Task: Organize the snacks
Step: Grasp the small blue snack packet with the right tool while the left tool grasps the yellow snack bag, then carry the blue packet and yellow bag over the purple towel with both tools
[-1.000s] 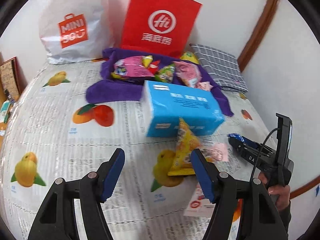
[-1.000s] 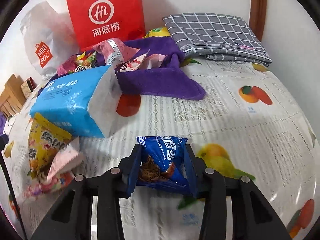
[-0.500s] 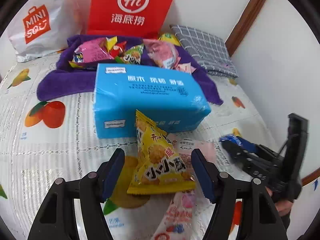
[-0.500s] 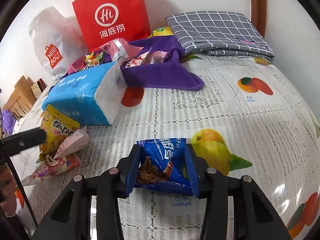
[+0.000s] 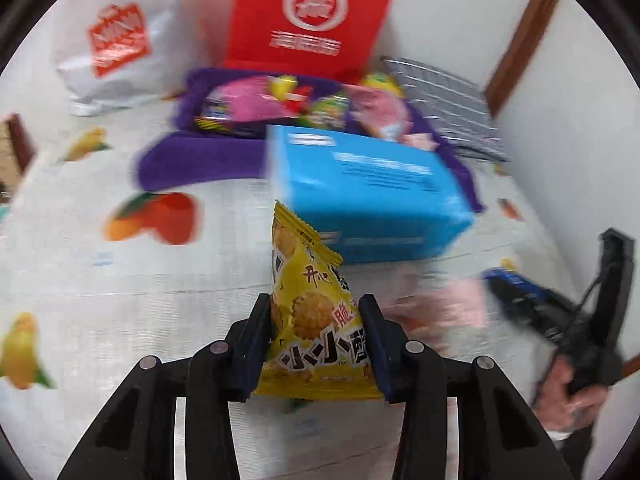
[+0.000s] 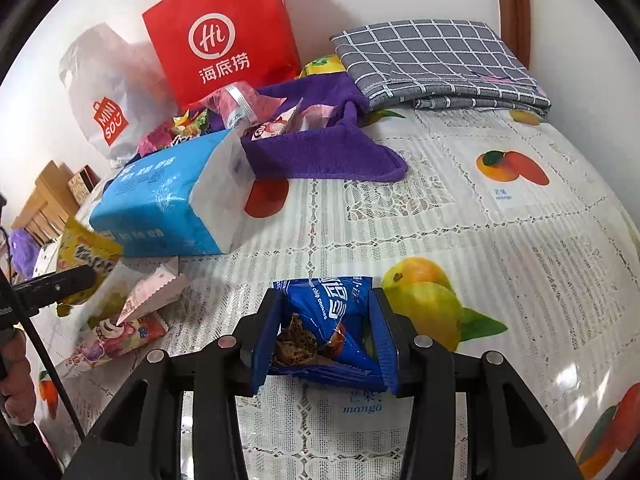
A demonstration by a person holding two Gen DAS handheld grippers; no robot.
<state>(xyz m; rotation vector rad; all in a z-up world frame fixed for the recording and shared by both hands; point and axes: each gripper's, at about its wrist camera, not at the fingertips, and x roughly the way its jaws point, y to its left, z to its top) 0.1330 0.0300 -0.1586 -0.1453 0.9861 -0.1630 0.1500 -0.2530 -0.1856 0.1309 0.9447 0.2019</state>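
My left gripper (image 5: 316, 340) is shut on a yellow cracker packet (image 5: 312, 316), which stands upright between the blue pads in front of the blue tissue pack (image 5: 368, 196). My right gripper (image 6: 326, 336) is shut on a blue chocolate-chip cookie packet (image 6: 324, 320) just above the fruit-print tablecloth. In the right wrist view the yellow packet (image 6: 86, 252) and the left gripper's finger (image 6: 56, 286) show at the left edge. Pink snack packets (image 6: 132, 312) lie beside them. A purple towel (image 6: 320, 148) holds several more snacks.
A red Haidilao paper bag (image 6: 220, 36) and a white Miniso bag (image 6: 104, 96) stand at the back against the wall. A folded grey checked cloth (image 6: 436, 60) lies at the back right. The tissue pack (image 6: 172, 200) sits mid-table.
My left gripper moved in on the yellow packet and closed on it. The left view is now blurred by motion. My right gripper keeps hold of the blue packet.
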